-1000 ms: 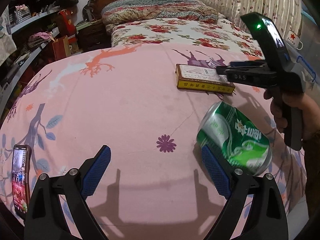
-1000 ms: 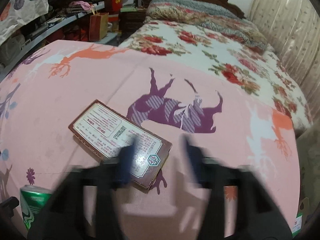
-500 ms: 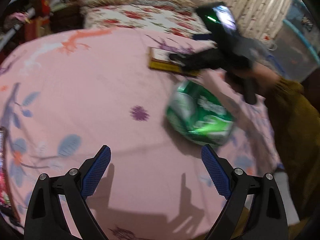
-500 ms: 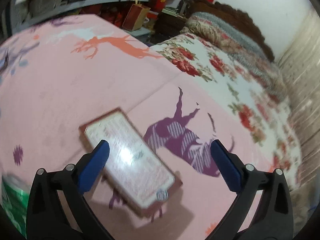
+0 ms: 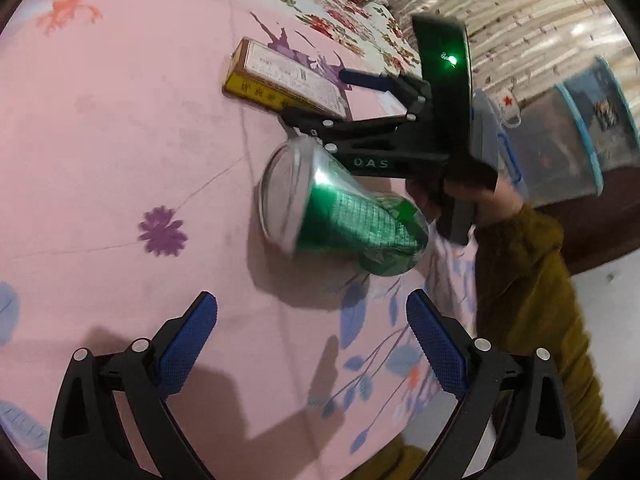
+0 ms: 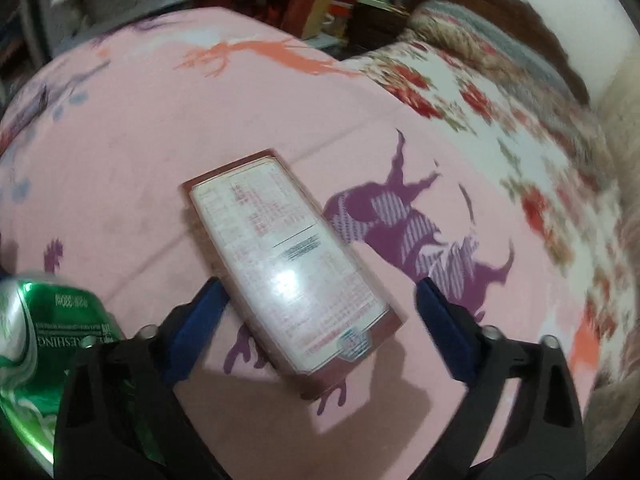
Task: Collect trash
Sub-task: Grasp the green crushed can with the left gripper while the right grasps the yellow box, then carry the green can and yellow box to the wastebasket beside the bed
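A shiny green metal can (image 5: 352,216) and a flat cardboard box (image 6: 288,268) with a glossy, light-catching face lie on a matt pink printed cloth (image 5: 120,140); the grippers' blue pads (image 5: 188,344) are knurled, their black frames smooth plastic.

Black tool (image 5: 312,330), blue ribbed pads (image 5: 188,344), silver screws, mustard sleeve (image 5: 524,280)

right gripper (image 6: 320,316): lower centre, jaws closing around flat box (image 6: 288,264), pads not touching | green can (image 6: 44,344): lower left edge | pink sheet (image 6: 140,140): underneath both
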`<control>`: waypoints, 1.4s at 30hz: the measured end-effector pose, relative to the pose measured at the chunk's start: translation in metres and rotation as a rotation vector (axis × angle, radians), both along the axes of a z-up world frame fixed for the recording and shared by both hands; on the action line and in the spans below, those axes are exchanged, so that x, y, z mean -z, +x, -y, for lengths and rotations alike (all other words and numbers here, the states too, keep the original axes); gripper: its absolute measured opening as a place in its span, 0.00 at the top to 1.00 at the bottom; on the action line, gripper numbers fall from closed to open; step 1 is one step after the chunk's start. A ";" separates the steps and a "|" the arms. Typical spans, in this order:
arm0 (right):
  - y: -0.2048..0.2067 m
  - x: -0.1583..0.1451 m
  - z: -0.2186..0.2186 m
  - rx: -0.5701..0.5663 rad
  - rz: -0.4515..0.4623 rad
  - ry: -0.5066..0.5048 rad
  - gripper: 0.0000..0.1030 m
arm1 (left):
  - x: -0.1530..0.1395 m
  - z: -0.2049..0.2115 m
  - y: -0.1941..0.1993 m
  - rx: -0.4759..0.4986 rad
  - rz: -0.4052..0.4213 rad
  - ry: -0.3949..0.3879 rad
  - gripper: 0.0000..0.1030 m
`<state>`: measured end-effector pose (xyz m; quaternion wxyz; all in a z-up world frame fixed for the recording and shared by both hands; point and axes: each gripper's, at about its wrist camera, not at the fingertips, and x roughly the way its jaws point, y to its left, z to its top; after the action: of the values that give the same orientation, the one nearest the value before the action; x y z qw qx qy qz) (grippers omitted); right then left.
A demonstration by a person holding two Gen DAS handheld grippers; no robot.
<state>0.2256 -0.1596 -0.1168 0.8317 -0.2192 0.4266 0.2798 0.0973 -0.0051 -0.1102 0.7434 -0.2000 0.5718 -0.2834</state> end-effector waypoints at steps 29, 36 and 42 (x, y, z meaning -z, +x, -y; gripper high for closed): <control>-0.178 -0.037 0.280 0.875 0.213 0.324 0.85 | -0.058 0.175 0.022 0.271 0.068 0.045 0.54; -0.213 -0.016 0.403 1.092 0.134 0.434 0.85 | -0.072 0.325 0.037 0.449 0.105 0.021 0.54; -0.209 -0.013 0.432 1.030 0.114 0.549 0.28 | -0.052 0.367 0.057 0.458 0.063 0.061 0.54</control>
<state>0.0165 -0.5912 -0.1036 0.9084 0.2254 0.3447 -0.0722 0.1540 -0.3718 -0.0582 0.6830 -0.0336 0.5871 -0.4333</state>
